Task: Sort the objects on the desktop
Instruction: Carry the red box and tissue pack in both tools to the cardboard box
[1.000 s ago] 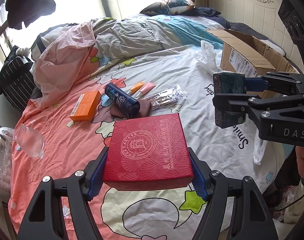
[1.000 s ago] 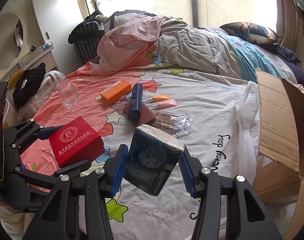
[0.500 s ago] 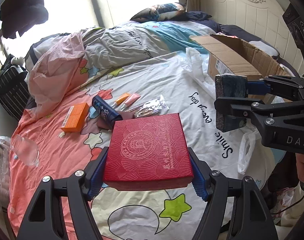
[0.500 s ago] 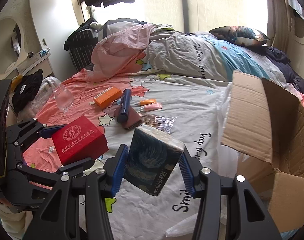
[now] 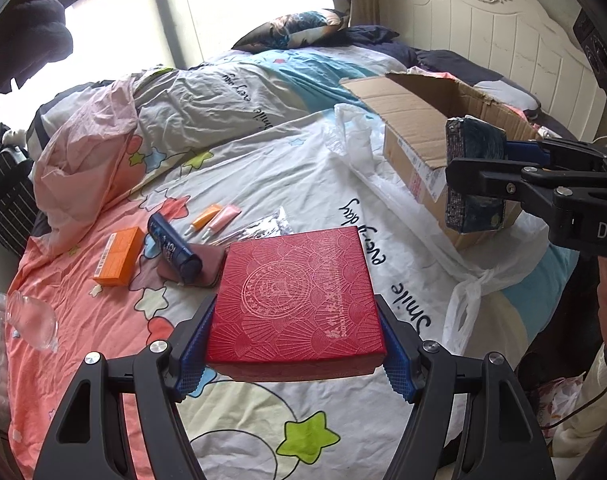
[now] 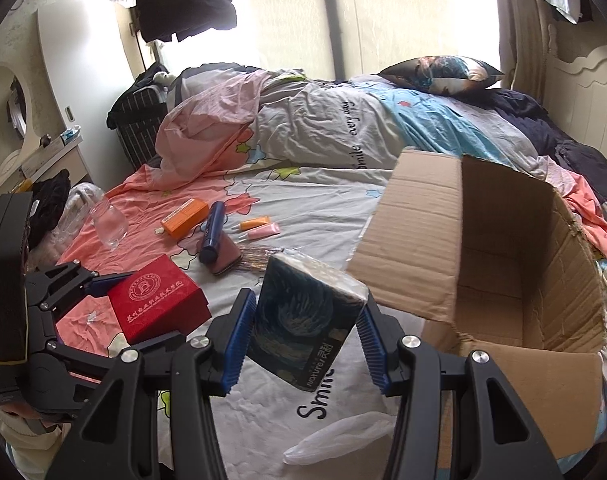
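Pads of the left gripper (image 5: 295, 350) pinch a flat red box (image 5: 299, 300), its lid facing up, above the bedsheet (image 5: 263, 168). Right gripper (image 6: 303, 340) clamps a dark tissue pack (image 6: 303, 320), long axis tilted upward, held just beside the open cardboard box (image 6: 503, 280).

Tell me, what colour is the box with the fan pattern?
Red box, seen best in the left wrist view.

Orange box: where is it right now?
The orange box lies on the pink part of the bedsheet, left in both wrist views, beside the dark blue bottle and untouched by either gripper.
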The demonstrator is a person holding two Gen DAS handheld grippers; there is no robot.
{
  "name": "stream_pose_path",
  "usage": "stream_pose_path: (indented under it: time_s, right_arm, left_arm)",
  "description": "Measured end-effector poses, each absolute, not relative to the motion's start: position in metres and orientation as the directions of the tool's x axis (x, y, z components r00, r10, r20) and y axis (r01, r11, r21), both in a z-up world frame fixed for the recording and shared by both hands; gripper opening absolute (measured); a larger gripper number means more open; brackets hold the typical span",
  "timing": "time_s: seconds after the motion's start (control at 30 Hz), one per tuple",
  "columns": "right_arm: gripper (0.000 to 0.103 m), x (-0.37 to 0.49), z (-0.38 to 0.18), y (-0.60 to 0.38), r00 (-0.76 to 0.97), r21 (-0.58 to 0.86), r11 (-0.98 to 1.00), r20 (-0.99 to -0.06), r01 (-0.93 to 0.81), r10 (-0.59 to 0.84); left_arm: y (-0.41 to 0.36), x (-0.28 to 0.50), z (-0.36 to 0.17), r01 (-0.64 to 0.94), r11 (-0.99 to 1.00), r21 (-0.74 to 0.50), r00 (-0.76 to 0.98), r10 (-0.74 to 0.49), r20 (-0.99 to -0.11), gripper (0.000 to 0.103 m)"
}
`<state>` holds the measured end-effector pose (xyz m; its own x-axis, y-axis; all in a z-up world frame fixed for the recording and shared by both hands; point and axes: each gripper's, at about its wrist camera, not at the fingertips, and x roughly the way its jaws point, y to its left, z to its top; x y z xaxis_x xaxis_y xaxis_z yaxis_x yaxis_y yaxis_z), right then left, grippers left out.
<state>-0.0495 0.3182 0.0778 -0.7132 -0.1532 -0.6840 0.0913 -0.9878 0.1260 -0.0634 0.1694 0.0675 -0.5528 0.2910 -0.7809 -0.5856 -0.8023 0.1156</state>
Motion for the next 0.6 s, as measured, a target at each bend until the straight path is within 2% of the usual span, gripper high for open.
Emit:
stream_pose_path:
  time_s: [0.6]
  right_arm:
    - [0.047, -0.044, 0.078, 0.372, -0.729, 0.145, -0.989, -0.675, 0.014, -0.109]
  left_arm:
    - [0.231, -0.064, 0.101, -0.649, -0.755, 0.093, -0.551, 0.382, -0.742, 0.074]
